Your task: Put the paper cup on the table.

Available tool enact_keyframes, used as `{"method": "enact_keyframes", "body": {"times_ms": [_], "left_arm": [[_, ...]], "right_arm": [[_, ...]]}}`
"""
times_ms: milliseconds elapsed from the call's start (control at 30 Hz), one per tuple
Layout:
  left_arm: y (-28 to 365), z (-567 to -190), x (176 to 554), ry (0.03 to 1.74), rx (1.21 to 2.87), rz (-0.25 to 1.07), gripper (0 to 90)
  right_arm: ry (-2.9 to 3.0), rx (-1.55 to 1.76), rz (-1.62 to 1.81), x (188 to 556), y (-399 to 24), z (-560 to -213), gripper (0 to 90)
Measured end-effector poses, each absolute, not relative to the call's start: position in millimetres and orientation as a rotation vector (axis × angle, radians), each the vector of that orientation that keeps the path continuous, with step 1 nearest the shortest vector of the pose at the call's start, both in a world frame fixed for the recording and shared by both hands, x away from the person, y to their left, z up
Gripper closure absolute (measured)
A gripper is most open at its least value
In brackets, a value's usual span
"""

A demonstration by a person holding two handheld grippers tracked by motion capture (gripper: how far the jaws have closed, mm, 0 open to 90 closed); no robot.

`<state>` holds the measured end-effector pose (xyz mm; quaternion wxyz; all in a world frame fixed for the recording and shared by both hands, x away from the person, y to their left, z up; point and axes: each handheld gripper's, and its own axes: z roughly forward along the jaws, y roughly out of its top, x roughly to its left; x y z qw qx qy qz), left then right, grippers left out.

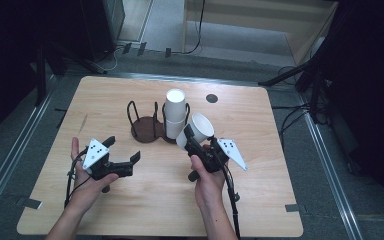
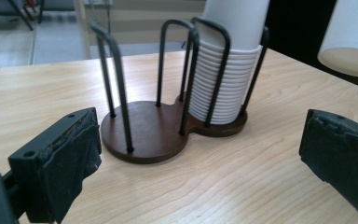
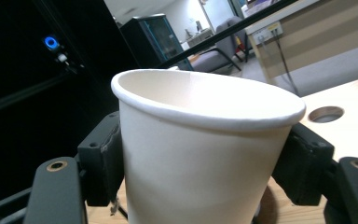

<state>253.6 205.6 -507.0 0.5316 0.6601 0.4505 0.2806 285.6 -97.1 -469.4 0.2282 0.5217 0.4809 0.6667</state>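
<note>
High view: the right gripper clamps a blank white cup, tilted above the table beside the rack; no writing shows anywhere. Left gripper jaws gape empty, facing the rack. Left gripper view crops the stack top and most of the cup.
</note>
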Motion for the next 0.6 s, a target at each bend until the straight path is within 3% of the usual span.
{"method": "enact_keyframes", "body": {"times_ms": [600], "left_arm": [[235, -514, 253, 1.189, 1.568, 0.695, 0.0]], "right_arm": [[1.364, 1.305, 1.620, 304, -109, -477, 27.2]]}}
